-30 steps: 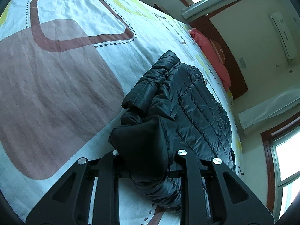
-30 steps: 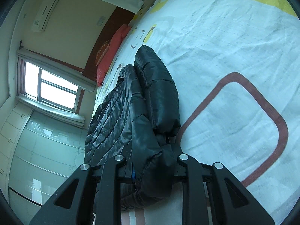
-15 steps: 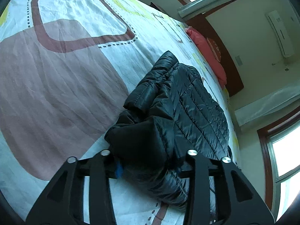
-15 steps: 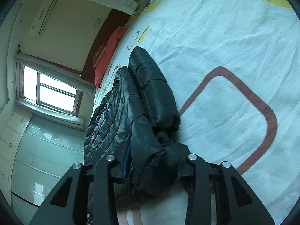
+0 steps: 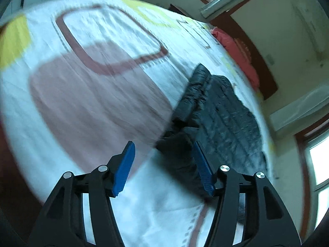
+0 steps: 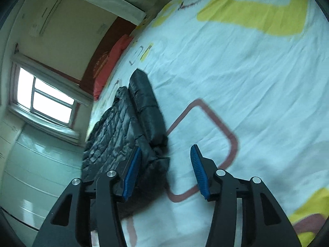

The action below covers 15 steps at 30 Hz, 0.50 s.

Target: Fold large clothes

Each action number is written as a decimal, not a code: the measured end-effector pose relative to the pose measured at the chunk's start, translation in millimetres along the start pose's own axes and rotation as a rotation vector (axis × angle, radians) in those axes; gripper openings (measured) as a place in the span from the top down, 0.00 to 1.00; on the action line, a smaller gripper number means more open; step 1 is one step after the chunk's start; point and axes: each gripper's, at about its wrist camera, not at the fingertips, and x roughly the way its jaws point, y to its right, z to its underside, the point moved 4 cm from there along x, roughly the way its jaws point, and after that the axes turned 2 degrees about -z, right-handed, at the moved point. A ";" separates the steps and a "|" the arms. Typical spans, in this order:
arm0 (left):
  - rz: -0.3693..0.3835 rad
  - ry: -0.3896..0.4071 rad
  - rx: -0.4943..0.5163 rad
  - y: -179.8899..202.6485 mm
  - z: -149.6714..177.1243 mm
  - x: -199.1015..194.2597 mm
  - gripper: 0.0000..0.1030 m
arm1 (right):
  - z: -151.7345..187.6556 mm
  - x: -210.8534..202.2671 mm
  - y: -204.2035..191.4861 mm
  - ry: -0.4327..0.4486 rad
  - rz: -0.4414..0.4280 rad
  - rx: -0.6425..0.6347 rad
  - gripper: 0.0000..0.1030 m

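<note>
- Both grippers, clamped on the jacket's near edge a second ago, are now spread wide and hold nothing.
- The left gripper (image 5: pixel 163 164) has the jacket (image 5: pixel 222 111) ahead, toward its right finger.
- The right gripper (image 6: pixel 164 168) has it ahead-left, on the bed (image 6: pixel 236 72).
- This fold looks released; both views blur, so the grippers seem to be pulling back.

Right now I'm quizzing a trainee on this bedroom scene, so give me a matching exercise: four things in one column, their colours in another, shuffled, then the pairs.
Things:
1. jacket
2. pillow
3. pads on the fingers
4. big blob on the bedsheet

Colours:
A. yellow
B. blue
C. black
D. red

Pairs: 1-C, 2-D, 3-B, 4-A
</note>
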 end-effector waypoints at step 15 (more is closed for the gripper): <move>-0.176 0.141 0.559 139.0 1.4 14.9 0.51 | 29.1 55.2 -156.5 -0.081 0.148 -0.561 0.75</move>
